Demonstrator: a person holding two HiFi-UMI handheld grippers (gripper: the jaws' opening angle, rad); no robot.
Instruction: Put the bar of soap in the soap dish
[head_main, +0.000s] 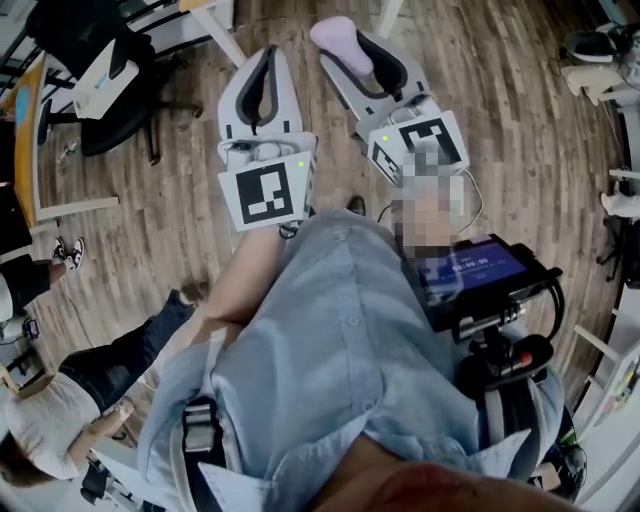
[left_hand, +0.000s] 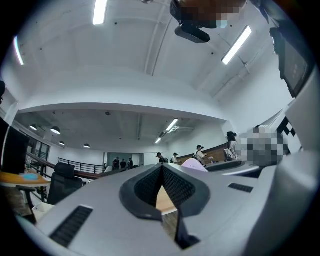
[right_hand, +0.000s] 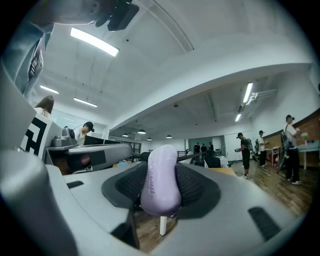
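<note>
While both grippers are held out in front of the person's chest, a stretch of bare wooden floor (head_main: 500, 120) lies ahead of them and to their right. To the left, a black office chair (head_main: 110, 95) and a white table leg (head_main: 228, 40) stand near the left gripper (head_main: 266, 55), and a seated person (head_main: 60, 410) fills the lower left corner. White furniture (head_main: 600, 70) lines the right edge. The left gripper's jaws are closed tip to tip, with nothing between them. The right gripper (right_hand: 161, 167) stands wide and clamps the lavender bar of soap (right_hand: 160, 185) between its dark ribbed pads (right_hand: 195, 182); the bar sticks out past the jaw tips, in the air above the floor.
</note>
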